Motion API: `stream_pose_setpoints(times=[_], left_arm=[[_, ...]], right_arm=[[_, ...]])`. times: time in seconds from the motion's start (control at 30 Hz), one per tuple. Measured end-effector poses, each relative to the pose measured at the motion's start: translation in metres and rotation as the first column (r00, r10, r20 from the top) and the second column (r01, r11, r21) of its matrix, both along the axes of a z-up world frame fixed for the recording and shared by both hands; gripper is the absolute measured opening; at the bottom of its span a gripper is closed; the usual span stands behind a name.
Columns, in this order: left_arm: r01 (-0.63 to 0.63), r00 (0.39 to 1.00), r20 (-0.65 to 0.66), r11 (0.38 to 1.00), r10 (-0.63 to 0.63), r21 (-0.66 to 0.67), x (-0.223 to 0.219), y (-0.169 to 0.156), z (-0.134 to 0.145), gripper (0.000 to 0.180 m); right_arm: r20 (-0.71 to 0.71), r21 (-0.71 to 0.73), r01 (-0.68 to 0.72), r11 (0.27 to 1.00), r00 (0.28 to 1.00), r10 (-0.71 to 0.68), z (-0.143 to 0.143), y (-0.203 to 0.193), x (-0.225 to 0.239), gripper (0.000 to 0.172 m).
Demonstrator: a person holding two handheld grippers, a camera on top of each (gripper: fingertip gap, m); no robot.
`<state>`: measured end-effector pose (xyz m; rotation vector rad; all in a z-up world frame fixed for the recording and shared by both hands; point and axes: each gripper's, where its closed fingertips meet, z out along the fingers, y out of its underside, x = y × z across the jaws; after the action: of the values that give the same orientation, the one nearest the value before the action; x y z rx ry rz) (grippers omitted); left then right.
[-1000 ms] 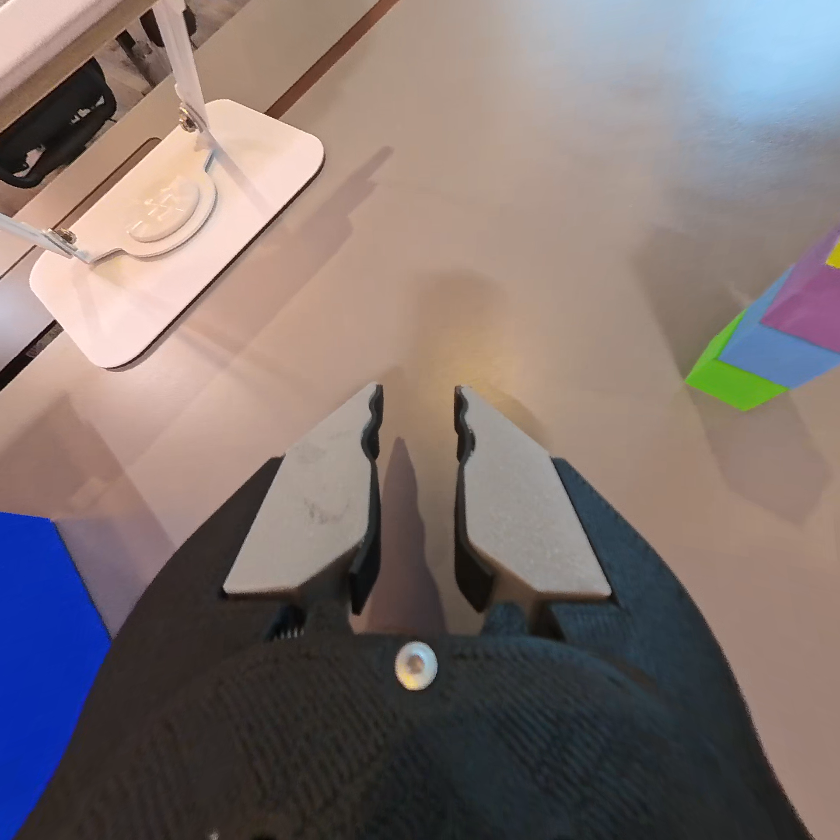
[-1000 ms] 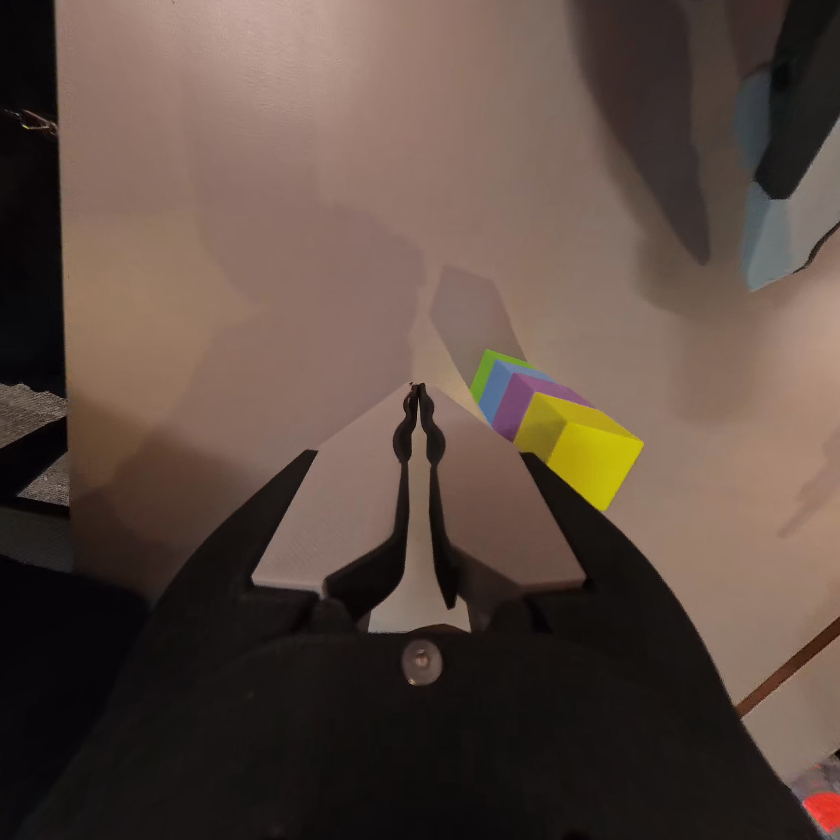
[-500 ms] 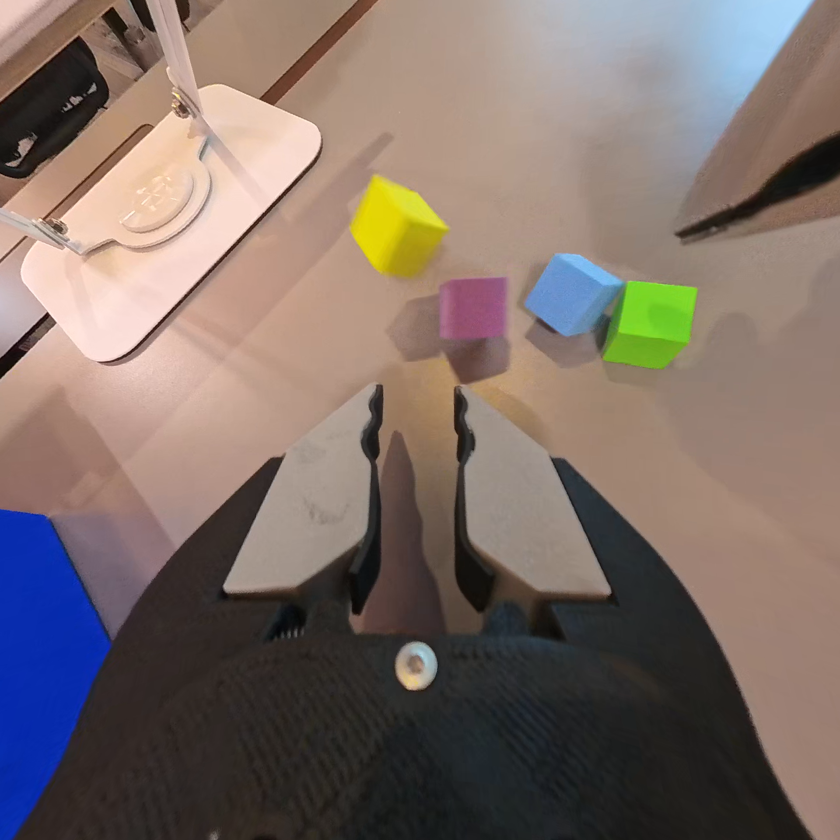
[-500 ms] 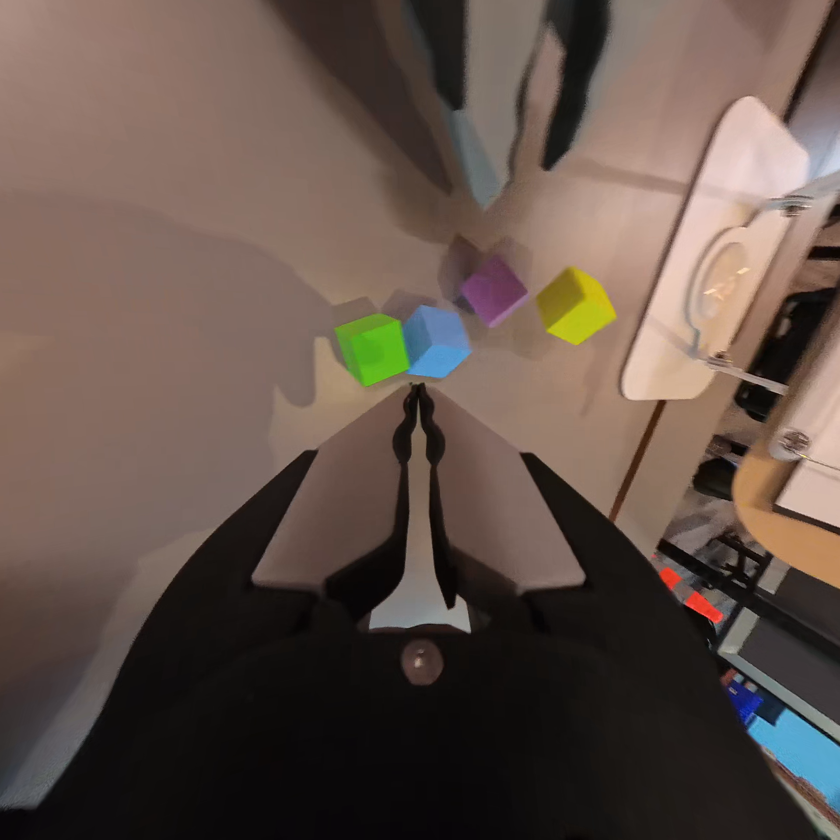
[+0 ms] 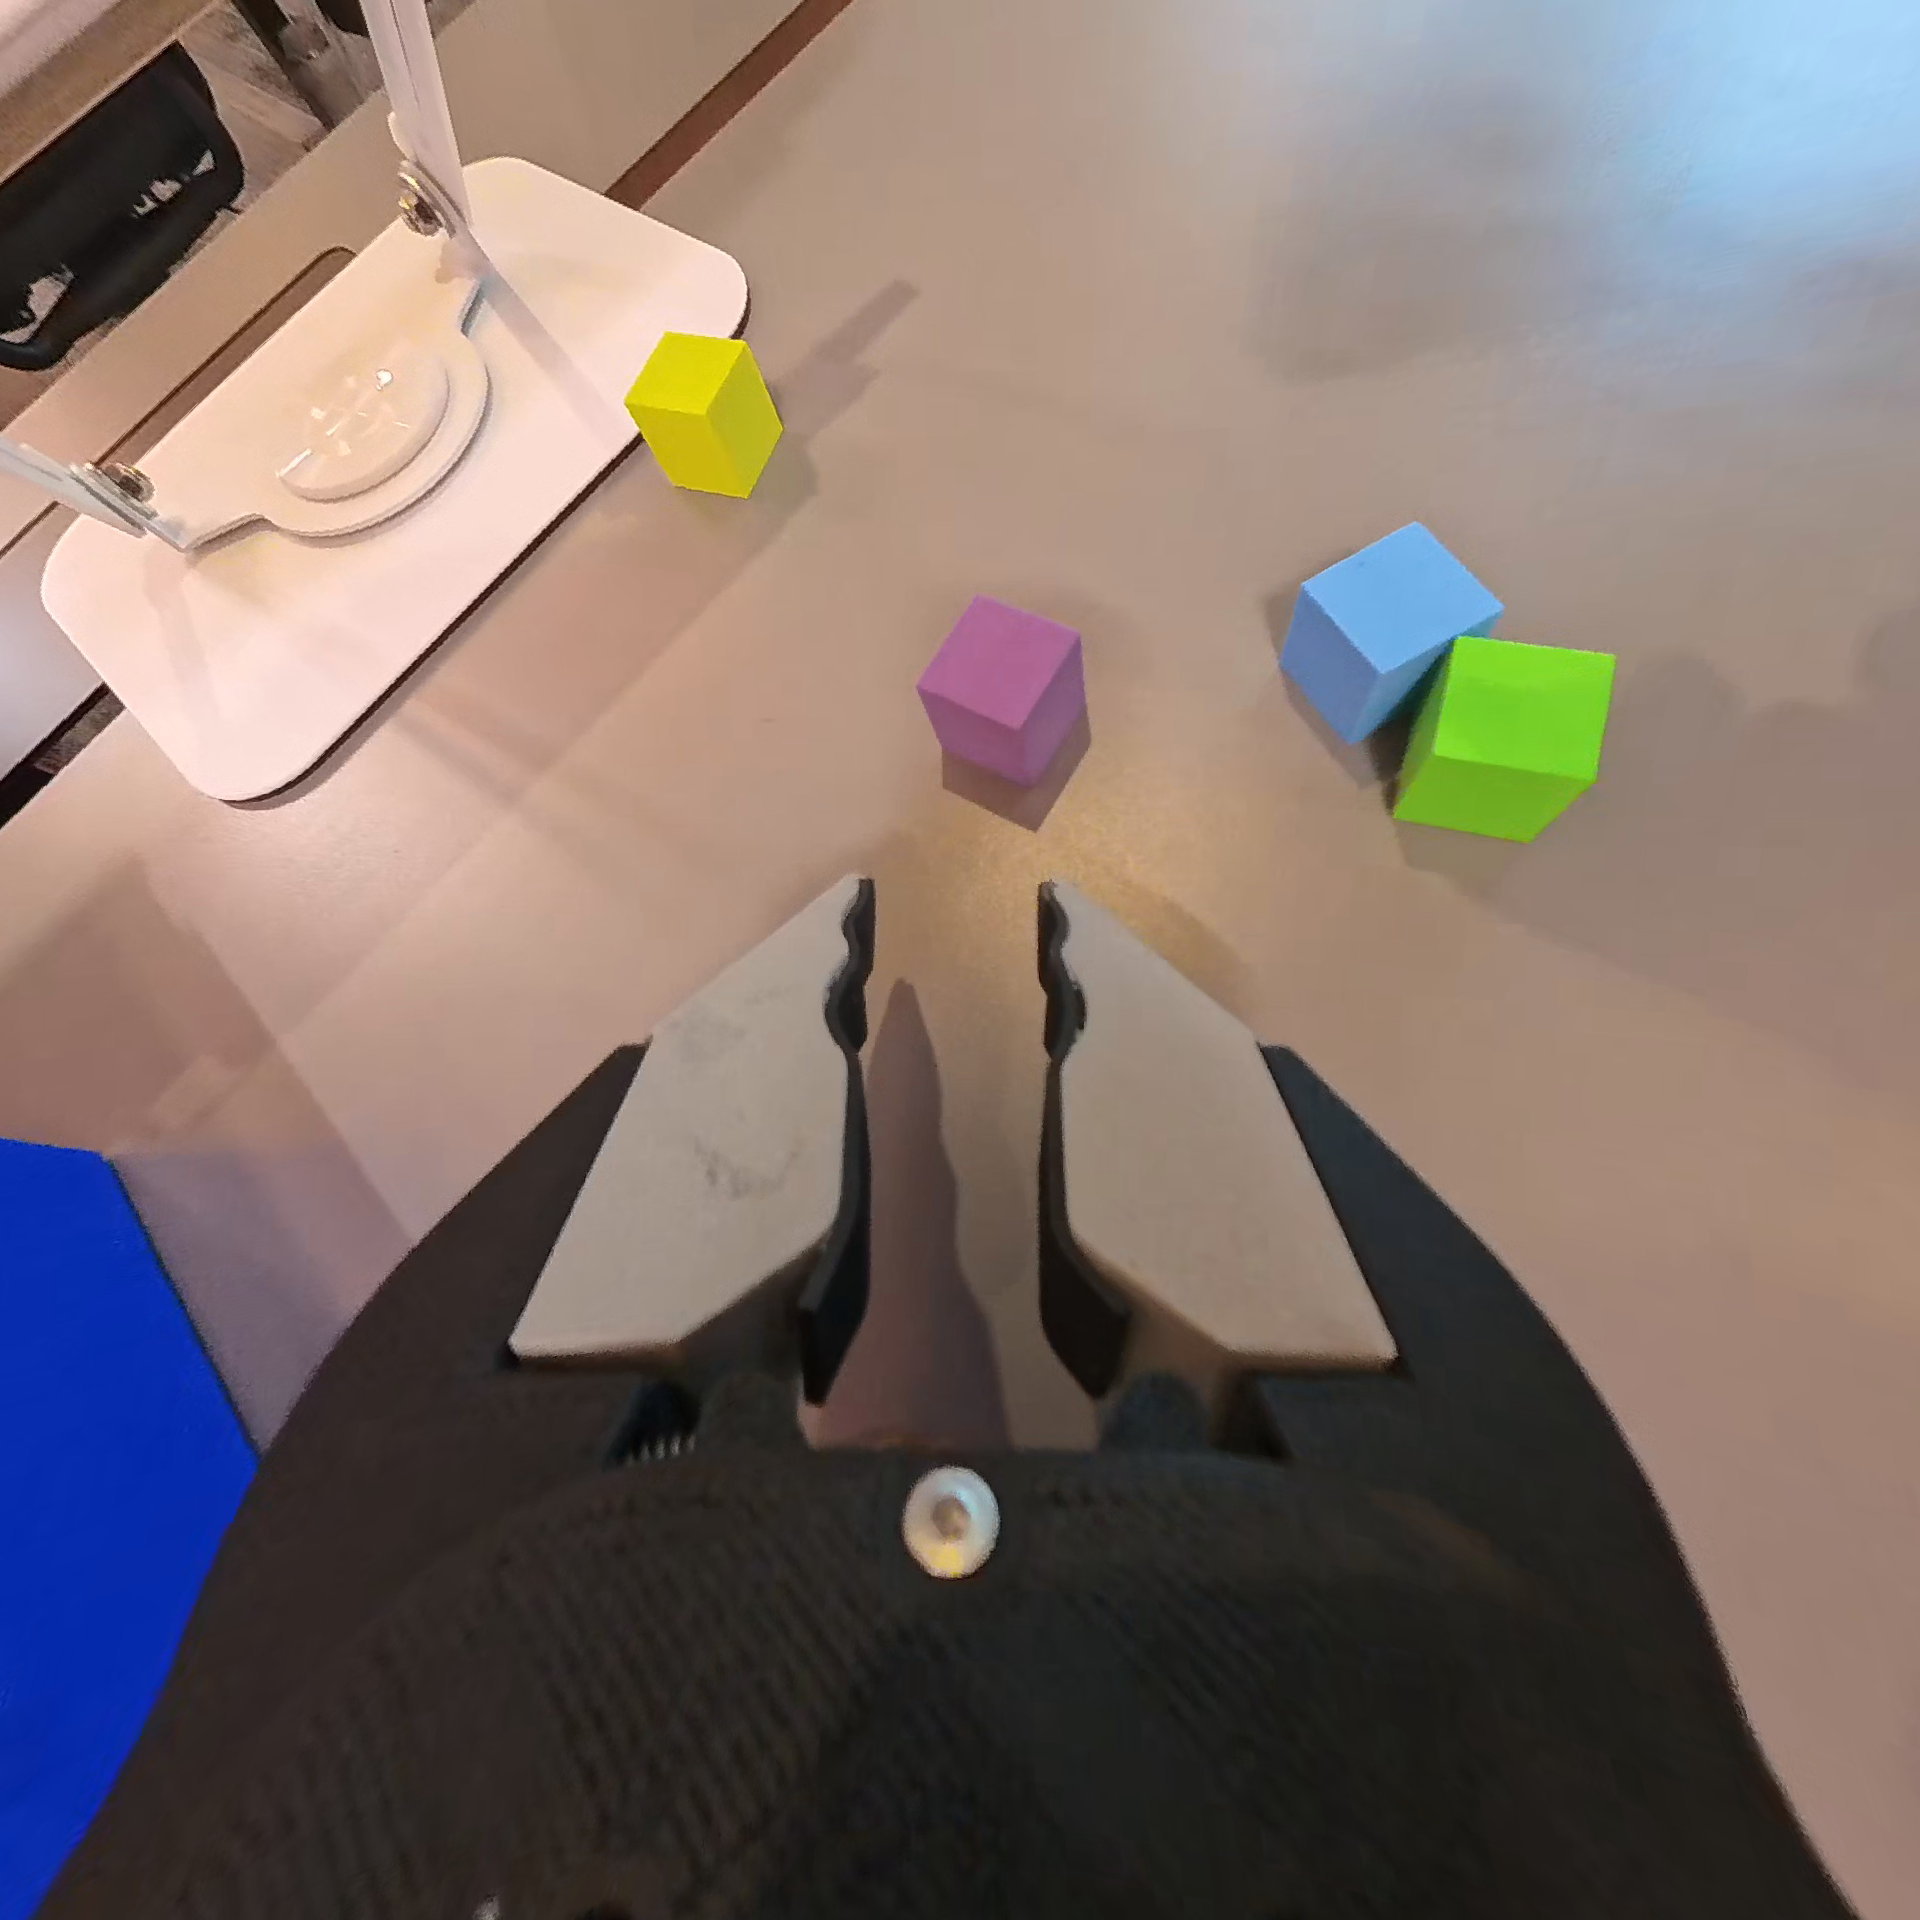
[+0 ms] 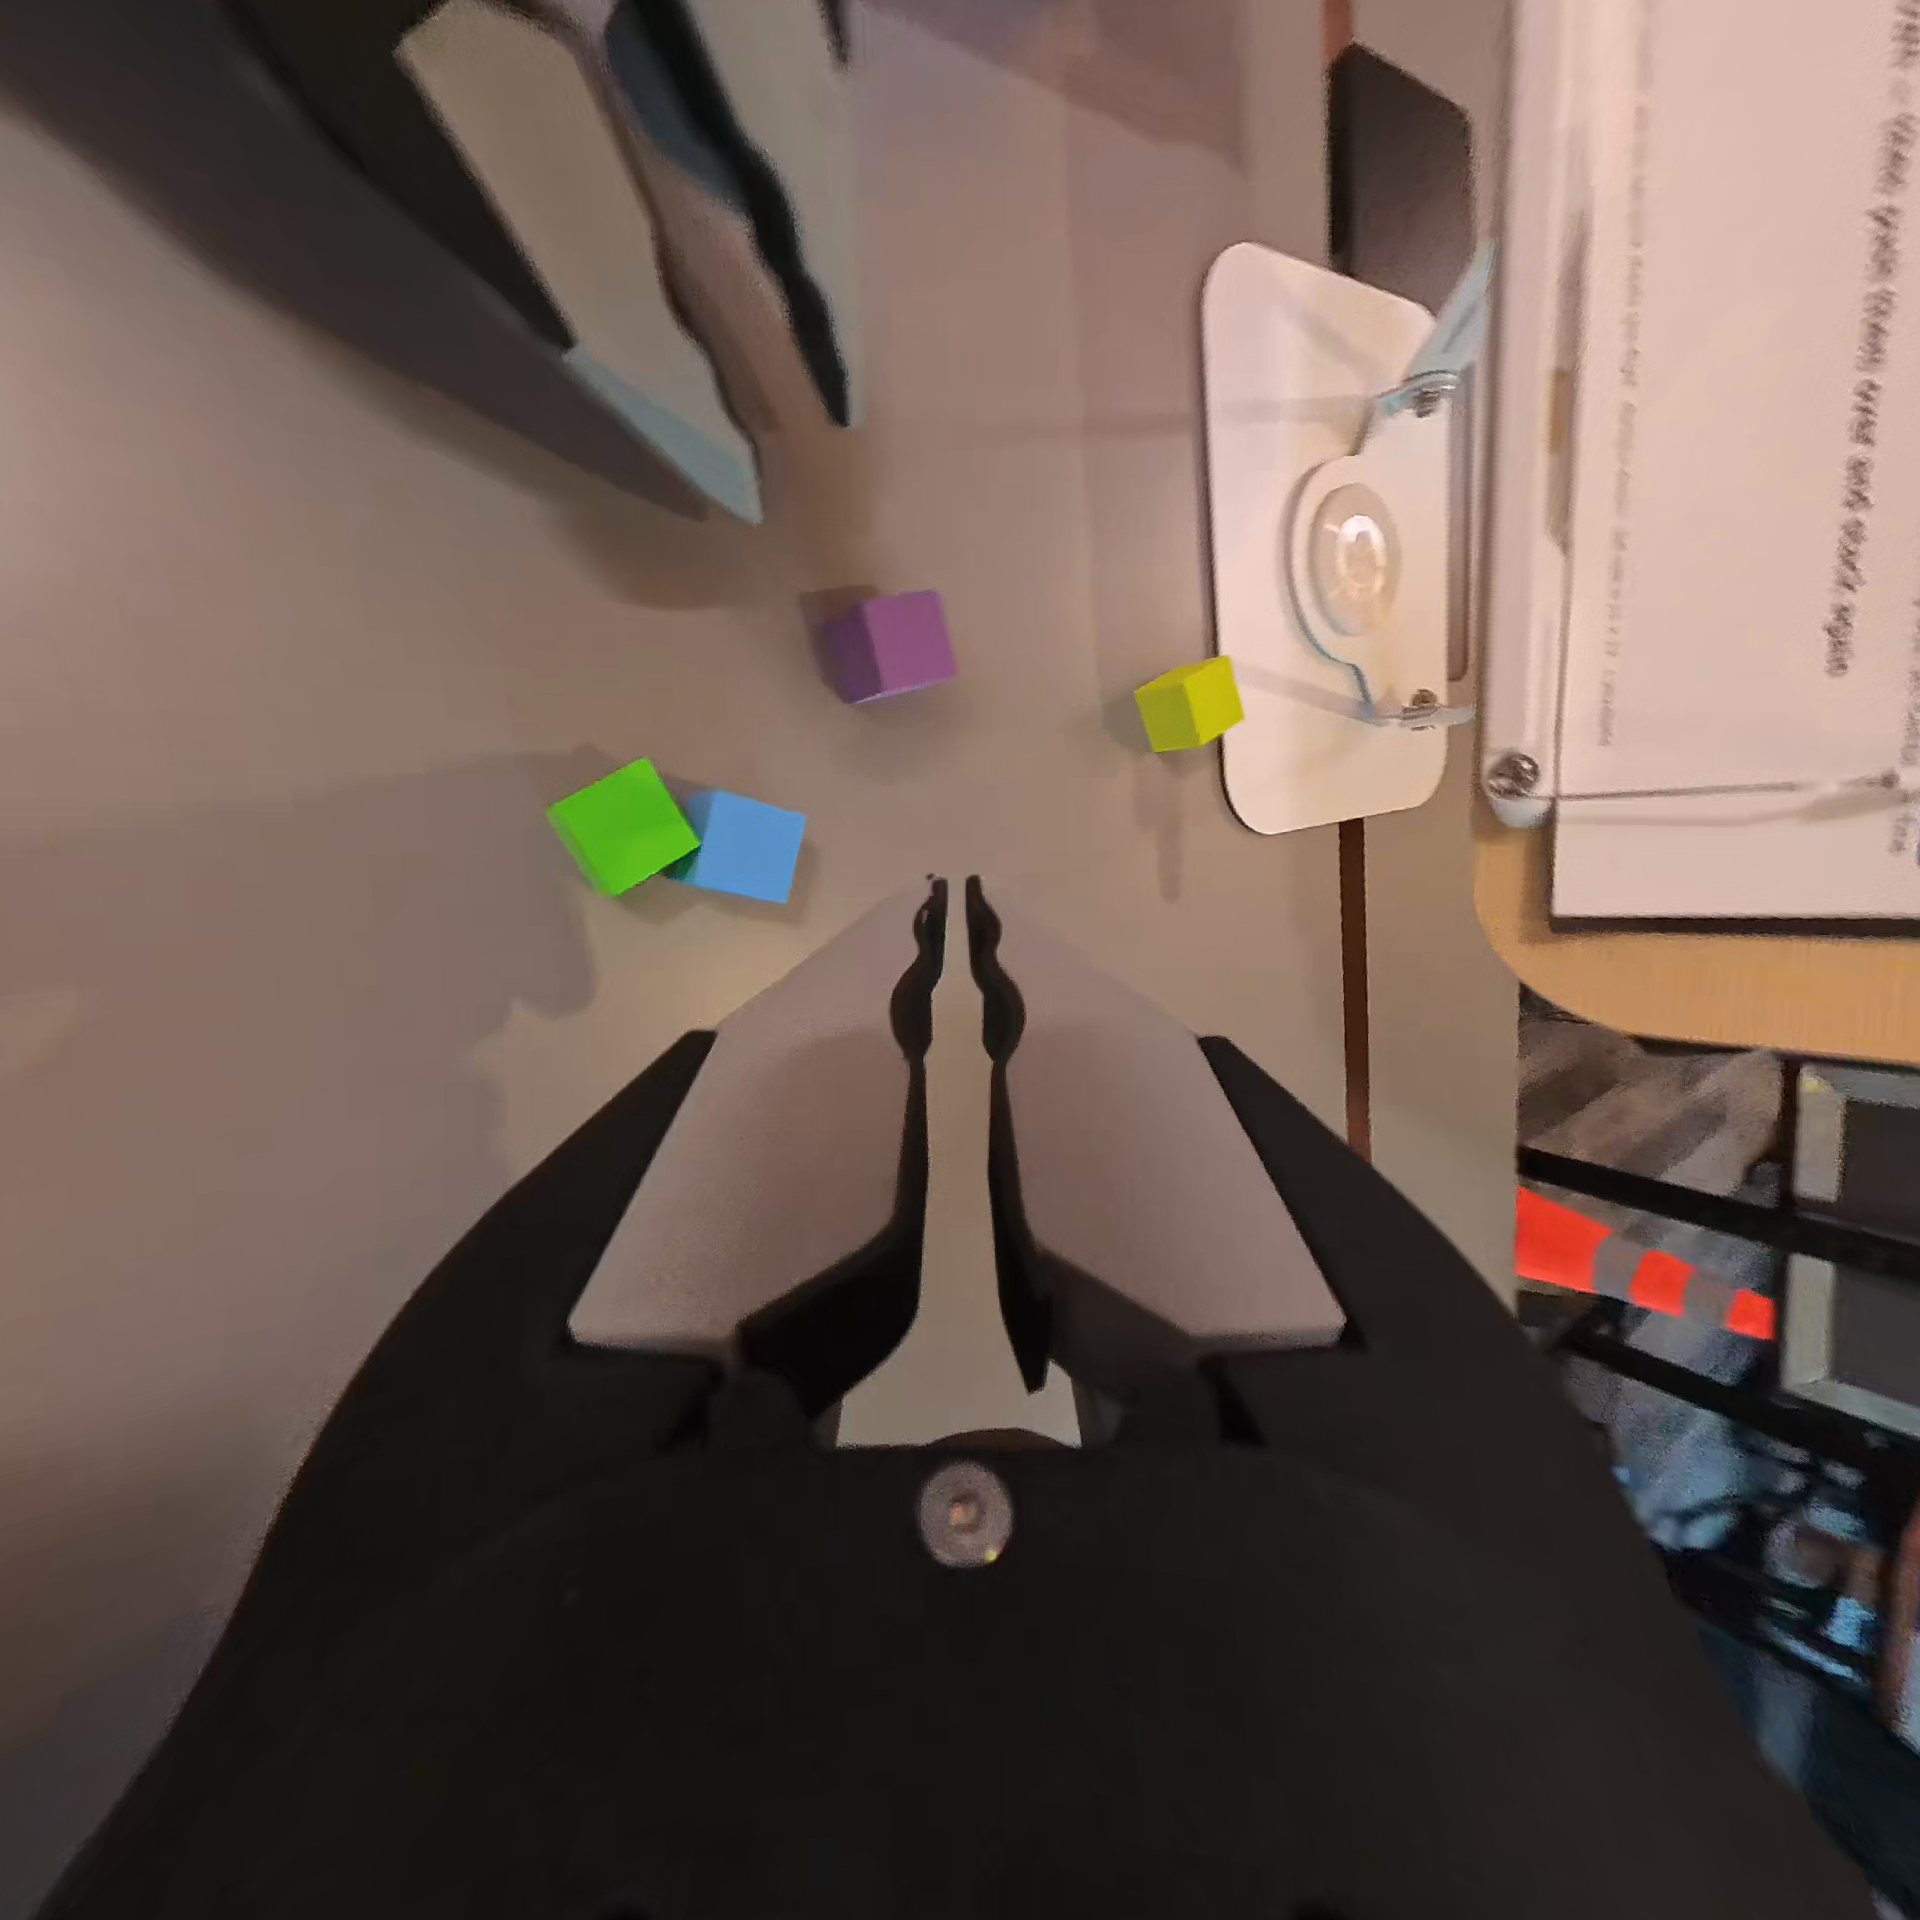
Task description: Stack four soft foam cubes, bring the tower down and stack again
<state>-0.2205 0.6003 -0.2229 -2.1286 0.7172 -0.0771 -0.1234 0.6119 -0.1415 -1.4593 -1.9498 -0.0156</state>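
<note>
Cubes lie scattered on the counter [image 5: 1143, 260], yellow [image 5: 704, 412], purple [image 5: 1003, 686], blue [image 5: 1382, 623] touching green [image 5: 1507, 732], so restacking is all left; left claw [image 5: 956, 951] partly open, empty, right claw [image 6: 956, 904] nearly closed, empty.

Nothing can be read here. A white sheet [image 6: 1714, 468] at the right edge of the right wrist view bears printed lines, too blurred to make out.
</note>
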Motion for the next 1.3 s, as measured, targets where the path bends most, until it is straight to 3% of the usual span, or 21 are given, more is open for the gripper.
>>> stream_pose_setpoints(times=[0.2,0.33,0.5,0.7,0.83,1.07,1.3], left_arm=[[-0.019,1.0,-0.013,1.0,0.019,-0.008,-0.002,0.0,-0.001,0.029],[-0.02,1.0,-0.001,1.0,0.02,-0.004,0.0,0.0,0.002,0.031],[-0.031,0.999,0.033,1.0,0.031,-0.002,0.004,0.001,0.005,0.035],[-0.036,0.999,0.01,0.999,0.036,0.019,0.004,0.002,0.005,0.036],[0.02,1.0,0.019,1.0,-0.02,-0.004,0.012,-0.002,0.001,0.036],[0.256,0.964,0.079,0.967,-0.253,-0.022,0.063,-0.027,0.006,0.041],[0.305,0.952,0.037,0.948,-0.303,-0.086,0.085,-0.037,-0.011,0.043]], right_arm=[[-0.253,-0.164,0.171,0.972,0.945,-0.209,0.012,0.036,-0.002,0.017],[-0.328,-0.293,0.275,0.916,0.871,-0.366,-0.016,0.053,0.025,0.031],[-0.461,-0.404,0.335,0.851,0.73,-0.505,-0.045,0.061,0.069,0.028],[-0.528,-0.651,0.155,0.743,0.61,-0.59,-0.036,0.047,0.071,0.037],[-0.509,-0.715,0.105,0.692,0.6,-0.617,-0.045,0.043,0.065,0.039],[-0.485,-0.635,0.208,0.744,0.642,-0.594,-0.057,0.052,0.072,0.037],[-0.516,-0.634,0.166,0.756,0.636,-0.573,-0.045,0.045,0.068,0.036]])
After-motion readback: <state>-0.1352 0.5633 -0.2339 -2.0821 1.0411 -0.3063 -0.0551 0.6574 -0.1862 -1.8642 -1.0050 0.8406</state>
